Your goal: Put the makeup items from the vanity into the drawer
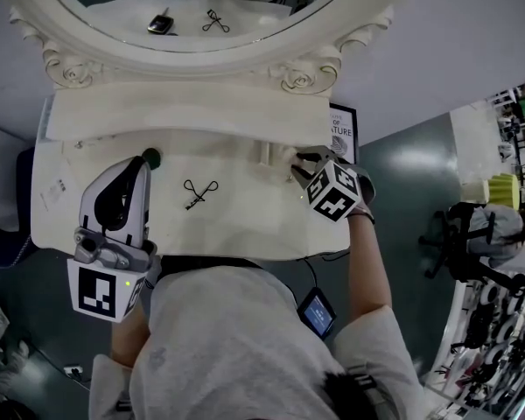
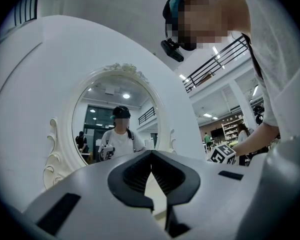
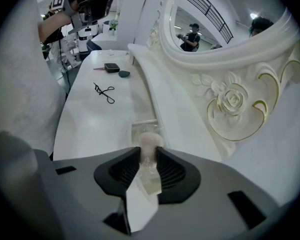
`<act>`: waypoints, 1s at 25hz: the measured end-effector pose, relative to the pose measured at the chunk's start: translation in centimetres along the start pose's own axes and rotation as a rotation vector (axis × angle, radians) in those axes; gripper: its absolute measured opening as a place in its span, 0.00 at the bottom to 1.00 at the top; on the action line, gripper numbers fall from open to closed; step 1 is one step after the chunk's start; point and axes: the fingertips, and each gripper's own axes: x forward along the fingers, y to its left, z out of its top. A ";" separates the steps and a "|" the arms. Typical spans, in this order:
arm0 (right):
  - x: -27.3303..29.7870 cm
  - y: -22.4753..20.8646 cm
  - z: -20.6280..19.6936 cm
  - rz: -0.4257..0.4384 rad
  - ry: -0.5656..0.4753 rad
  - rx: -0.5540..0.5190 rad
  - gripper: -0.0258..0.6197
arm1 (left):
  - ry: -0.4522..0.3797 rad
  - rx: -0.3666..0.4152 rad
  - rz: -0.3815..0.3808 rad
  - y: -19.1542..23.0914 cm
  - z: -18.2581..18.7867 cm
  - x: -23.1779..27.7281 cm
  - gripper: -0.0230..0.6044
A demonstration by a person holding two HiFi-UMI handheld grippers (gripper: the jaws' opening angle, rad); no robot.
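On the white vanity top (image 1: 245, 226), my right gripper (image 1: 296, 161) is shut on a clear packet holding a pale puff (image 1: 273, 156), right at the foot of the raised back ledge. In the right gripper view the packet (image 3: 149, 140) sits pinched between the pads (image 3: 166, 170). A black eyelash curler (image 1: 199, 192) (image 3: 105, 92) lies loose mid-table. A dark green round item (image 1: 150, 157) (image 3: 124, 74) and a black compact (image 3: 111, 67) lie at the left. My left gripper (image 1: 143, 164) (image 2: 151, 156) hangs above them, tilted up toward the mirror, its jaws together and empty.
The oval mirror (image 1: 201, 7) with its carved frame rises behind the back ledge (image 1: 192, 121). A framed sign (image 1: 342, 129) stands at the vanity's right end. A thin red pencil (image 3: 99, 69) lies beside the compact. An office chair (image 1: 468, 226) stands off to the right.
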 end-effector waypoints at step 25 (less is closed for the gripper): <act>2.8 -1.1 -1.1 0.060 -0.019 0.164 0.24 | 0.024 0.028 0.074 -1.0 -0.1 0.1 0.06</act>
